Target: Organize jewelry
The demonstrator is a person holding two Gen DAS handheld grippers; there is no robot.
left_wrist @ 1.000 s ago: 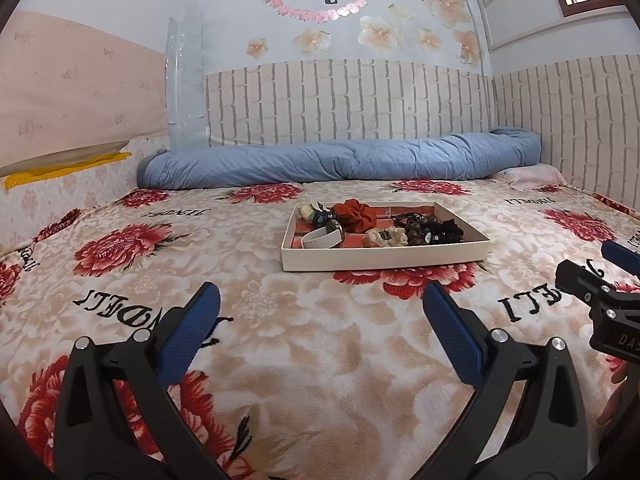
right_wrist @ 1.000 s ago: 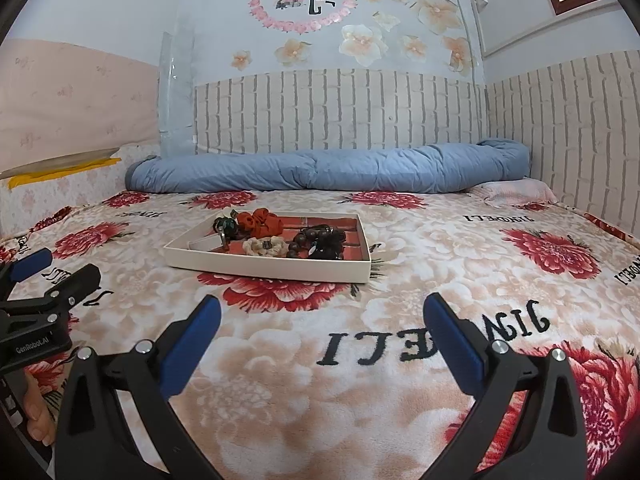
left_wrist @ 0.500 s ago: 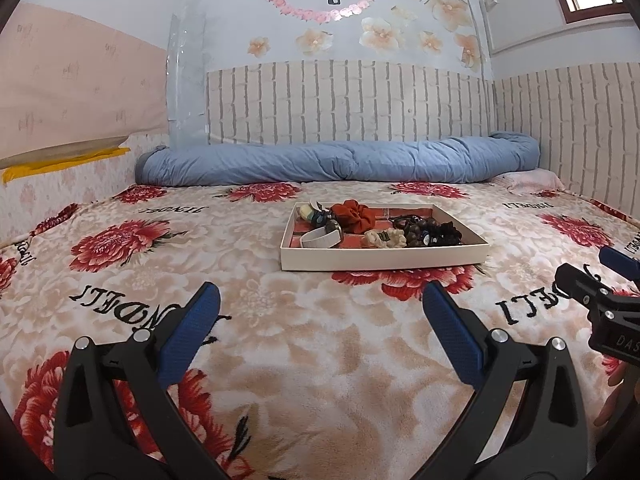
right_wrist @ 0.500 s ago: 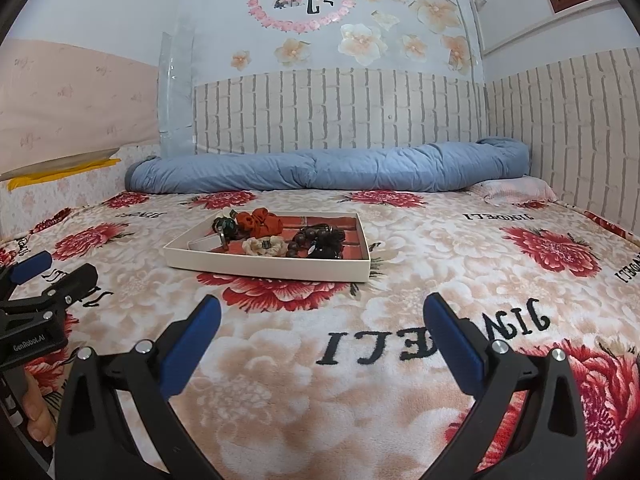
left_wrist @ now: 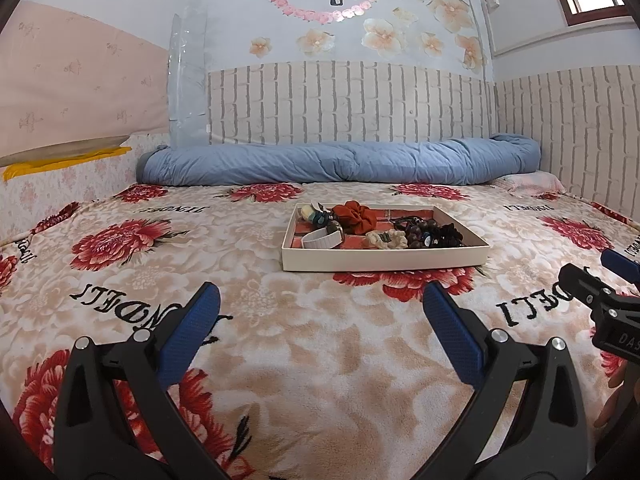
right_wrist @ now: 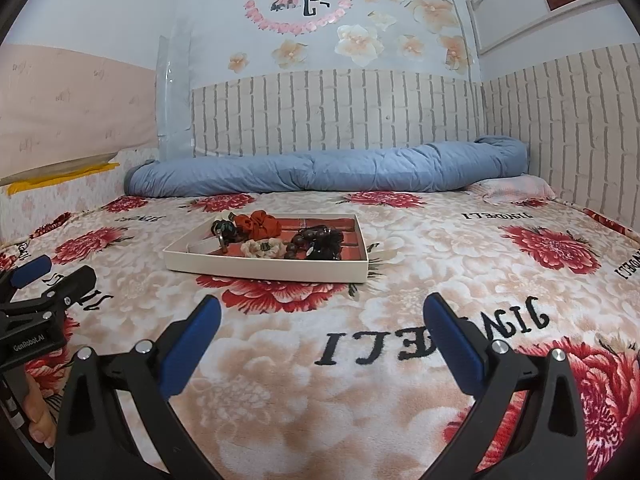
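Note:
A shallow cream tray [left_wrist: 384, 262] sits on the bed, also in the right wrist view [right_wrist: 272, 272]. In it lie a red scrunchie [left_wrist: 356, 216], a white band [left_wrist: 322, 237], a cream scrunchie [left_wrist: 386, 239], dark beads [left_wrist: 428, 236] and a small teal piece [left_wrist: 318, 216]. My left gripper [left_wrist: 320, 312] is open and empty, well short of the tray. My right gripper [right_wrist: 320, 314] is open and empty, also short of the tray. Each gripper shows at the edge of the other's view [left_wrist: 600, 292] [right_wrist: 44, 284].
The bed is covered by a floral blanket [left_wrist: 256, 320] with black lettering. A rolled blue duvet [left_wrist: 340, 164] lies along the brick-pattern wall behind the tray. A pink pillow [right_wrist: 516, 190] is at the far right corner.
Both views have tilted up slightly; the tray sits a little lower in frame. Both grippers stay open and empty.

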